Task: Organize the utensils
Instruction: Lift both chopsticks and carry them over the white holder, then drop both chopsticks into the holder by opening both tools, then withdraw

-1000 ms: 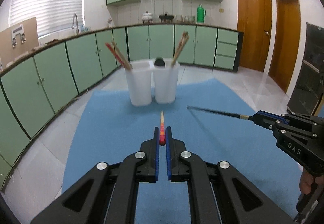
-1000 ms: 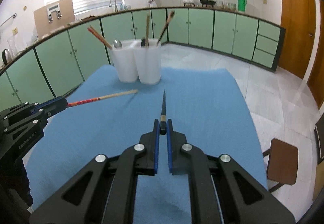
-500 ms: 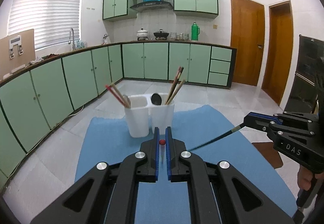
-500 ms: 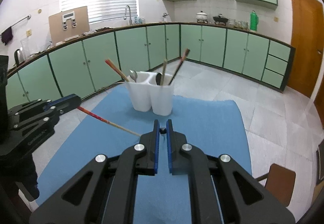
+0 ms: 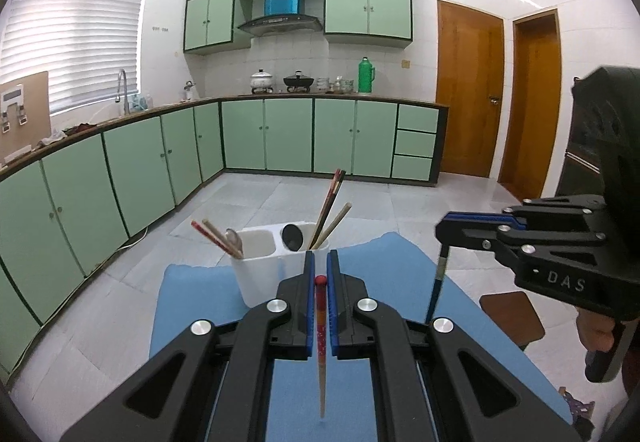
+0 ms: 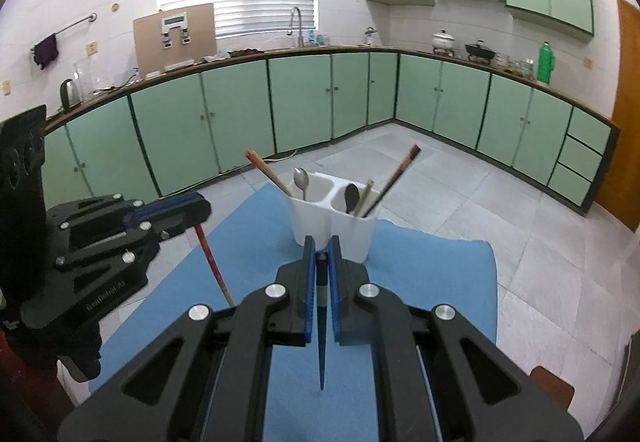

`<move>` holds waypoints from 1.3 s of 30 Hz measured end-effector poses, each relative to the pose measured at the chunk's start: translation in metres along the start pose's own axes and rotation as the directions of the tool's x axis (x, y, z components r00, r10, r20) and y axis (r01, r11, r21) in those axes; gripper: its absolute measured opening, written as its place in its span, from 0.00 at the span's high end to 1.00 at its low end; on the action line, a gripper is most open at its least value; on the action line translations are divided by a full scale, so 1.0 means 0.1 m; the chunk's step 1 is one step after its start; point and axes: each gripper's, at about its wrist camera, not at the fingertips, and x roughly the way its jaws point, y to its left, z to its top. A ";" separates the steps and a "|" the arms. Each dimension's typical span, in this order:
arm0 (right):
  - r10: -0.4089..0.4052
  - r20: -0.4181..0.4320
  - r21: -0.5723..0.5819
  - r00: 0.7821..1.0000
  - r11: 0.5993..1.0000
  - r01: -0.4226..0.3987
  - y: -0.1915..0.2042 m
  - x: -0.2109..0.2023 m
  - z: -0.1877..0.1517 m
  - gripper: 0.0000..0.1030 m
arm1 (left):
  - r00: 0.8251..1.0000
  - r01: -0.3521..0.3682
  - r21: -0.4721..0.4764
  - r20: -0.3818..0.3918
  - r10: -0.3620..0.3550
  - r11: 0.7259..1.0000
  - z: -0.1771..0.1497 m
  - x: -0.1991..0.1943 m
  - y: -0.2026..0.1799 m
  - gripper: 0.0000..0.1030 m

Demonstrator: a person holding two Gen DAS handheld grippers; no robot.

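My left gripper (image 5: 321,269) is shut on a red-ended wooden chopstick (image 5: 321,338) that hangs tip-down over the blue mat (image 5: 200,306); it also shows in the right wrist view (image 6: 212,262). My right gripper (image 6: 321,254) is shut on a dark chopstick (image 6: 321,334), also tip-down; it also shows in the left wrist view (image 5: 438,282). A white two-compartment holder (image 5: 264,274) stands at the mat's far end, ahead of both grippers. Its left cup holds red chopsticks and a metal spoon (image 6: 301,180). Its right cup holds a dark spoon (image 6: 352,198) and several chopsticks.
The mat covers a table (image 6: 440,274) with its edges close on both sides. A brown stool (image 5: 512,316) stands on the tiled floor to the right. Green cabinets (image 5: 160,170) line the walls beyond.
Both grippers have tilted up and risen, turning the chopsticks from pointing forward to hanging tip-down. The holder now sits lower in both views.
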 end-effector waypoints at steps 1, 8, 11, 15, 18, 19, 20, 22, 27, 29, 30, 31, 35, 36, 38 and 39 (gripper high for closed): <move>0.005 0.003 0.000 1.000 1.000 -0.005 -0.01 0.00 0.04 0.95 | 1.000 0.003 0.001 0.005 -0.003 1.000 0.02 -0.01 0.00 0.95; 0.024 0.044 -0.004 0.999 1.000 -0.024 -0.03 0.03 0.40 0.95 | 0.999 -0.005 0.009 0.046 0.004 1.000 0.24 0.02 0.06 0.95; 0.027 0.069 -0.008 0.997 1.000 -0.026 -0.05 0.05 0.58 0.95 | 0.997 -0.016 0.012 0.072 0.015 1.000 0.37 0.06 0.11 0.95; 0.034 0.117 0.009 0.993 0.999 -0.035 -0.12 0.07 0.88 0.95 | 0.993 -0.028 0.010 0.112 0.026 1.000 0.60 0.08 0.18 0.95; 0.032 0.156 0.020 0.987 0.999 -0.036 -0.17 0.08 1.11 0.95 | 0.988 -0.041 0.015 0.150 0.038 0.999 0.81 0.11 0.23 0.95; 0.028 0.166 0.023 0.986 0.999 -0.033 -0.19 0.09 1.17 0.95 | 0.986 -0.044 0.015 0.161 0.041 0.999 0.87 0.12 0.25 0.95; 0.023 0.181 0.026 0.983 0.999 -0.029 -0.21 0.10 1.25 0.95 | 0.984 -0.049 0.015 0.173 0.045 0.999 0.93 0.13 0.27 0.95; 0.008 0.205 0.027 0.979 1.000 -0.013 -0.24 0.11 1.38 0.95 | 0.978 -0.060 0.017 0.200 0.056 0.998 1.08 0.17 0.31 0.95; -0.032 0.236 0.031 0.971 0.999 0.025 -0.36 0.24 1.60 0.95 | 0.970 -0.066 0.022 0.235 0.059 0.998 1.40 0.37 0.42 0.95; -0.050 0.243 0.028 0.969 0.999 0.045 -0.39 0.31 1.63 0.95 | 0.968 -0.066 0.023 0.244 0.058 0.998 1.49 0.47 0.45 0.95; -0.059 0.245 0.029 0.968 0.998 0.054 -0.42 0.36 1.65 0.95 | 0.967 -0.068 0.023 0.247 0.061 0.997 1.51 0.52 0.47 0.95; -0.065 0.248 0.031 0.967 0.998 0.059 -0.45 0.42 1.65 0.95 | 0.967 -0.070 0.022 0.247 0.062 0.997 1.54 0.57 0.48 0.95; -0.079 0.239 0.047 0.968 0.996 0.069 -0.54 0.64 1.65 0.95 | 0.969 -0.072 0.011 0.238 0.067 0.997 1.53 0.84 0.56 0.95; -0.086 0.238 0.048 0.968 0.996 0.077 -0.56 0.71 1.63 0.95 | 0.969 -0.073 0.011 0.239 0.068 0.997 1.51 0.91 0.58 0.95; -0.101 0.234 0.045 0.967 0.995 0.093 -0.58 0.84 1.58 0.95 | 0.970 -0.074 0.003 0.230 0.071 0.997 1.45 1.08 0.63 0.95; -0.107 0.229 0.044 0.968 0.994 0.099 -0.59 0.90 1.55 0.95 | 0.972 -0.074 -0.003 0.224 0.072 0.997 1.41 1.14 0.65 0.95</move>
